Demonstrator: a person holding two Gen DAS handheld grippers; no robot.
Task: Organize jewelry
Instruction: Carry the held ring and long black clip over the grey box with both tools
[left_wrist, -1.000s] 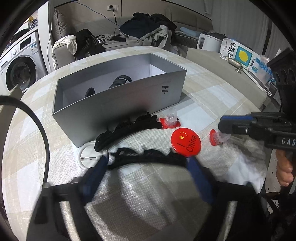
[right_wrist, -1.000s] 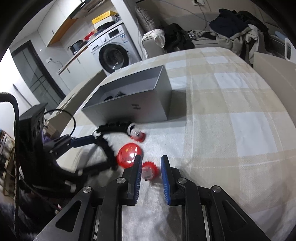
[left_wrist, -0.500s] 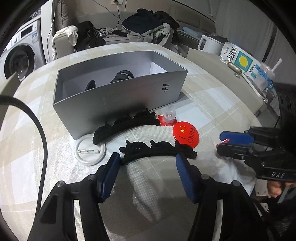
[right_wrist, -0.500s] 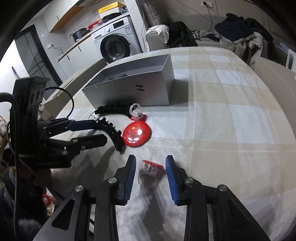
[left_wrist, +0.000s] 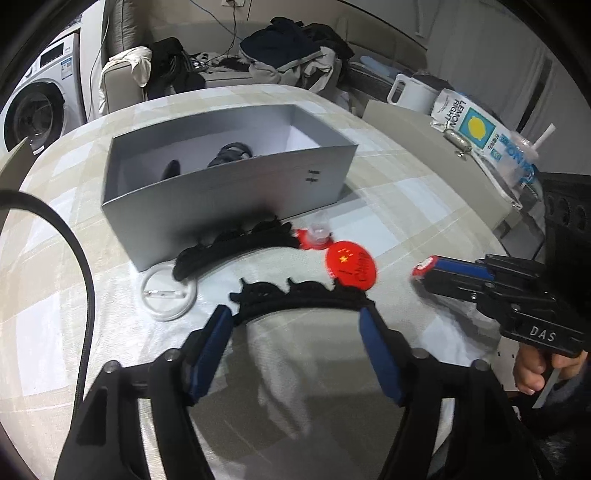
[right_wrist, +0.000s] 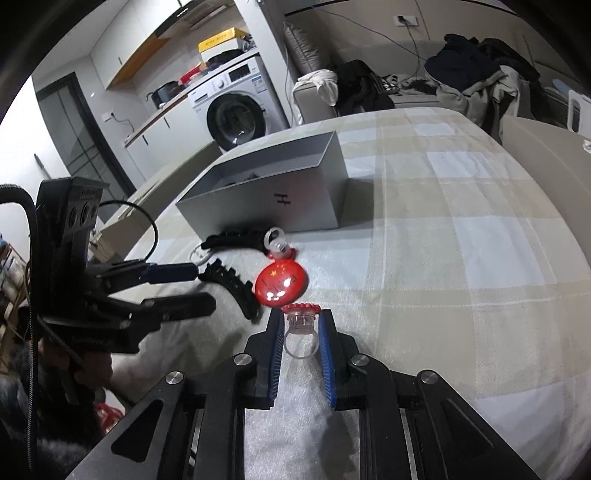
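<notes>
My right gripper (right_wrist: 301, 325) is shut on a clear plastic ring with a red top (right_wrist: 301, 320) and holds it above the tablecloth; it shows in the left wrist view (left_wrist: 428, 267) too. My left gripper (left_wrist: 295, 321) is open, its fingers on either side of a black headband (left_wrist: 299, 293) lying on the cloth. A second black headband (left_wrist: 236, 245), a second red-topped ring (left_wrist: 317, 234), a red round badge (left_wrist: 351, 264) and a white badge back (left_wrist: 168, 291) lie in front of the open grey box (left_wrist: 229, 195), which holds dark items.
The round table (right_wrist: 461, 229) has a checked cloth. A grey board, a white kettle (left_wrist: 410, 92) and a lemon-print packet (left_wrist: 480, 133) are at the right. A sofa with clothes (left_wrist: 288, 51) and a washing machine (right_wrist: 236, 114) stand behind.
My right gripper closed on the red-topped ring and lifted it off the cloth. My left gripper has moved in around the near black headband, still open.
</notes>
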